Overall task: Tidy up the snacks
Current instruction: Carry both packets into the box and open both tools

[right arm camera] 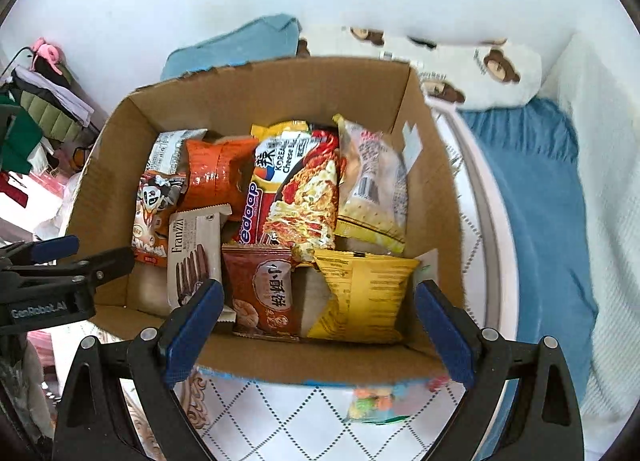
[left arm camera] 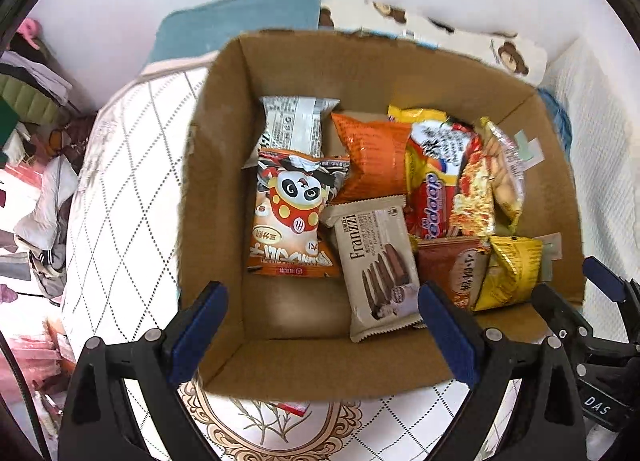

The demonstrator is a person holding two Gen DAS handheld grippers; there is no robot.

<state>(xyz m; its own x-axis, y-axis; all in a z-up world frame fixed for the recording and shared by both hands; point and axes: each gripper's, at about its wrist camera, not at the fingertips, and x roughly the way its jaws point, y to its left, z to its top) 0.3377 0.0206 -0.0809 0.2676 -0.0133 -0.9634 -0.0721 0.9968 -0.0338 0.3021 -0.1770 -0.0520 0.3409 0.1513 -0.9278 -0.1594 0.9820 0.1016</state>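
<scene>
Both claws gaping, empty, above snack-filled cardboard box [left arm camera: 224, 189], w/ Franzzi pack [left arm camera: 376, 269] under left claw [left arm camera: 320, 325].

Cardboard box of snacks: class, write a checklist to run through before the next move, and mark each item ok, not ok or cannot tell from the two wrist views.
1. Left gripper jaws open and empty: ok.
2. Right gripper jaws open and empty: ok.
3. Cardboard box open at the top, inside in view: ok.
4. Free floor space in the box, near the front left corner: ok.
5. All snacks packed: not ok; a colourful candy packet lies outside on the quilt in front of the box.
6. Franzzi wafer pack lying flat: cannot tell.
</scene>
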